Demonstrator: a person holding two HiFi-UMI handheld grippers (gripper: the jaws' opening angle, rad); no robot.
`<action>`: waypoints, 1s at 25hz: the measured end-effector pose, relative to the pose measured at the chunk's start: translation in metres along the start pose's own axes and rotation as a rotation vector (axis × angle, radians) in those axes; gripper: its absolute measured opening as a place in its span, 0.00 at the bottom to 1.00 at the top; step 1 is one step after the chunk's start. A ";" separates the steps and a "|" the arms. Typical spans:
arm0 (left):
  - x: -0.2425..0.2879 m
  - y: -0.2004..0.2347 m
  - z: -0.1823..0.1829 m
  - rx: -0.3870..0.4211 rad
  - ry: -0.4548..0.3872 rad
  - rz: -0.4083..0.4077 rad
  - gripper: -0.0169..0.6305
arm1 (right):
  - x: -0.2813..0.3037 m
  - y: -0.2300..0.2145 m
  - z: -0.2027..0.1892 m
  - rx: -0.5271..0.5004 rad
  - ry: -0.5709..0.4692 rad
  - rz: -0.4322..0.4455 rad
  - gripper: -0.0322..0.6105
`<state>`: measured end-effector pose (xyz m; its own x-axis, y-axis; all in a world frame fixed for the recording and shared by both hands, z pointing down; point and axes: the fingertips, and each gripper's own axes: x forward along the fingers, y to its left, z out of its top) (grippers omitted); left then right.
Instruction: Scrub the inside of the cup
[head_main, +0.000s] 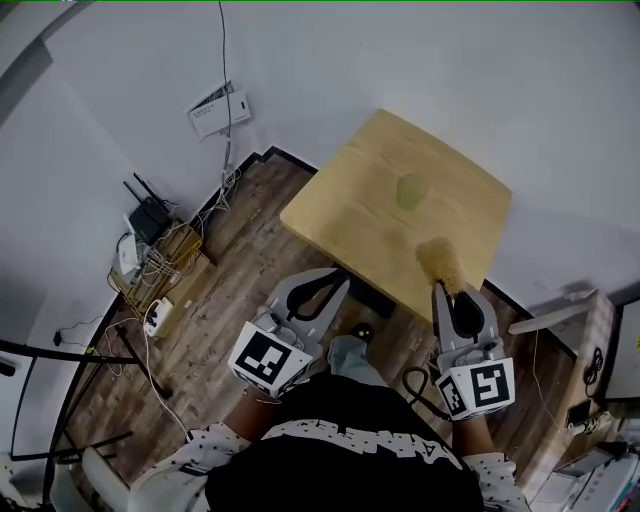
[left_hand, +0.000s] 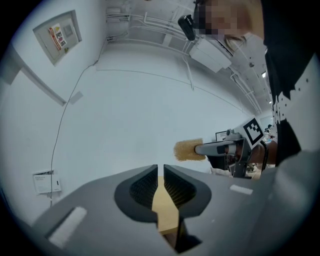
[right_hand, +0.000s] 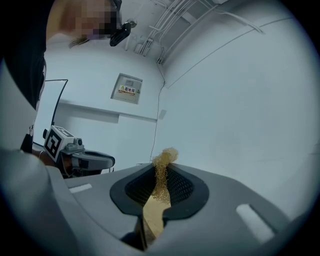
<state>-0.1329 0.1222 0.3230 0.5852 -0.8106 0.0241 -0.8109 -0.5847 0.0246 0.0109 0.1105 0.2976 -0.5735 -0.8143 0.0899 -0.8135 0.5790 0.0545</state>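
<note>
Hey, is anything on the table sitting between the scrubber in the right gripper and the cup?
Nothing visible does. The scrubber in the right gripper hangs by the near edge of the table, and only bare wood lies between it and the cup.

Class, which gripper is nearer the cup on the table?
Right. The right gripper, holding the scrubber, is at the table's near edge, short of the cup; the left gripper hangs over the floor.
</note>
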 end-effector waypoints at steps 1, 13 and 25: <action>0.005 0.003 0.001 0.010 -0.009 -0.001 0.08 | 0.003 -0.003 0.000 0.002 -0.002 0.001 0.15; 0.111 0.038 0.012 0.054 0.010 -0.097 0.09 | 0.070 -0.077 0.002 0.021 -0.021 -0.051 0.15; 0.197 0.052 -0.027 0.092 0.071 -0.215 0.15 | 0.112 -0.143 -0.017 0.061 0.004 -0.103 0.15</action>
<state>-0.0599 -0.0665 0.3561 0.7406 -0.6646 0.0987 -0.6629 -0.7468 -0.0541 0.0644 -0.0628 0.3166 -0.4863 -0.8691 0.0904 -0.8725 0.4885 0.0027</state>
